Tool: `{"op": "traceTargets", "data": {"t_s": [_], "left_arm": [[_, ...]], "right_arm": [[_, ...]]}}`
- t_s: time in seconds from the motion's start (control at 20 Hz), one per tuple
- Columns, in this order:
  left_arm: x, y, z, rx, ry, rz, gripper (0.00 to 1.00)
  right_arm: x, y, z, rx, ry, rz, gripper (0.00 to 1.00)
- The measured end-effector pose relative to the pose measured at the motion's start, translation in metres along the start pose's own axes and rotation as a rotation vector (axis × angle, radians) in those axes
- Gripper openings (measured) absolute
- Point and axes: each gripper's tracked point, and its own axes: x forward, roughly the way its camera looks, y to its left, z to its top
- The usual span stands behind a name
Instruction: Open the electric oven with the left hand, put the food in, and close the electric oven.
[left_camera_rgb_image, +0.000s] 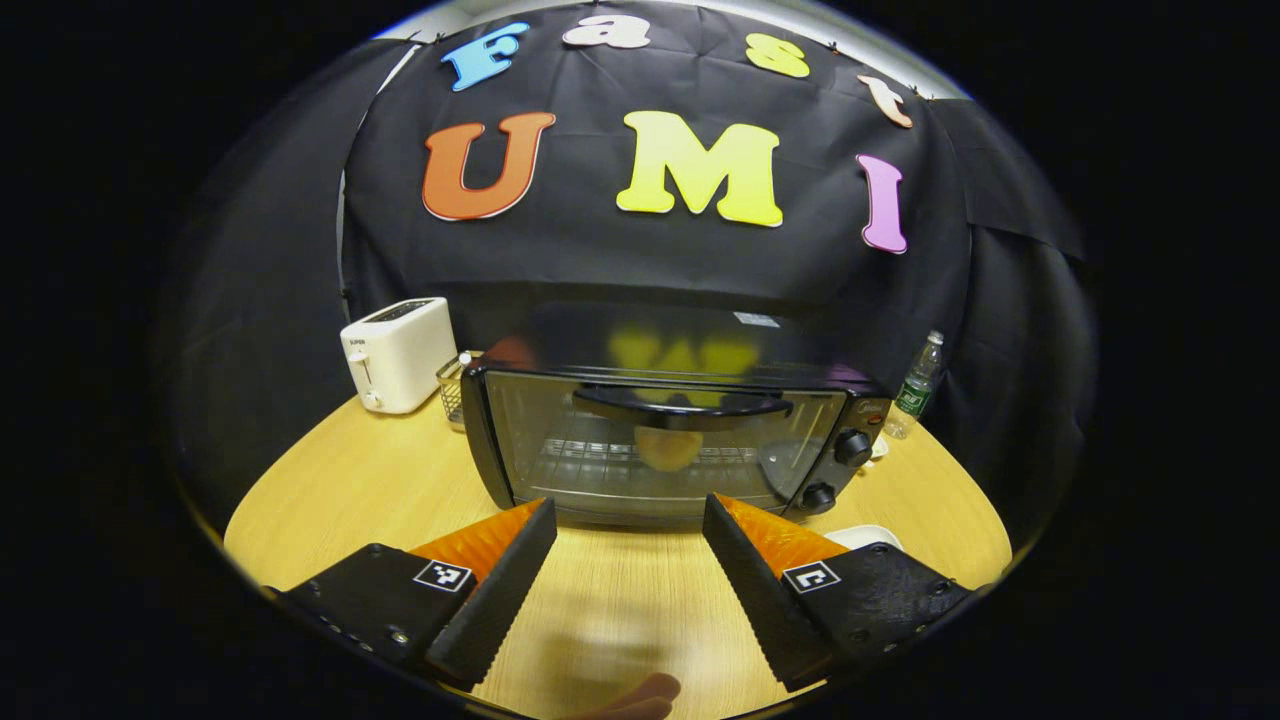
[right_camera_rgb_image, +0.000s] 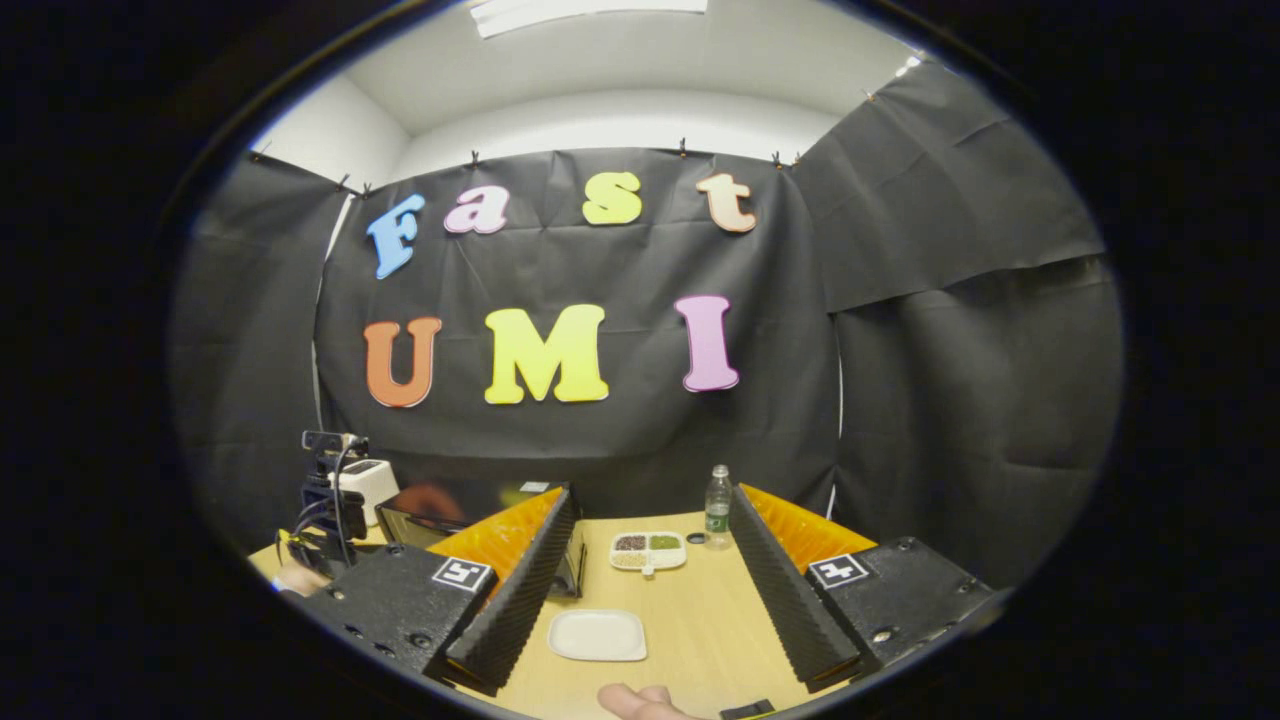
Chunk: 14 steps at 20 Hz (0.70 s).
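Your left gripper (left_camera_rgb_image: 630, 540) hangs released over the bare counter (left_camera_rgb_image: 620, 600), jaws wide and holding nothing. Straight ahead of it and near stands the oven (left_camera_rgb_image: 660, 450), door shut, its dark handle (left_camera_rgb_image: 685, 405) running across the top of the glass. Behind the glass something round and yellowish (left_camera_rgb_image: 668, 447) rests on the rack; it may be the food already inside, so I judge you are at or past the closing step, though a reflection could fool me. If the door is yet to open, your next move is up and forward to hook that handle from above.

Your right gripper (right_camera_rgb_image: 650, 575) is also released and empty. Just ahead between its fingers lies a white plate (right_camera_rgb_image: 597, 635), bare as far as I can tell. Beyond it sits a divided dish (right_camera_rgb_image: 648, 550), then a bottle (right_camera_rgb_image: 717, 507). A toaster (left_camera_rgb_image: 398, 353) stands far left of the oven.
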Motion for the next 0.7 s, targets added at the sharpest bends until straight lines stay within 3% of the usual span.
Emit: {"op": "traceTargets", "data": {"t_s": [0.7], "left_arm": [[-0.166, -0.011, 0.122, 0.03, -0.362, -0.01, 0.94]], "right_arm": [[-0.018, -0.003, 0.007, -0.008, 0.001, -0.014, 0.94]]}}
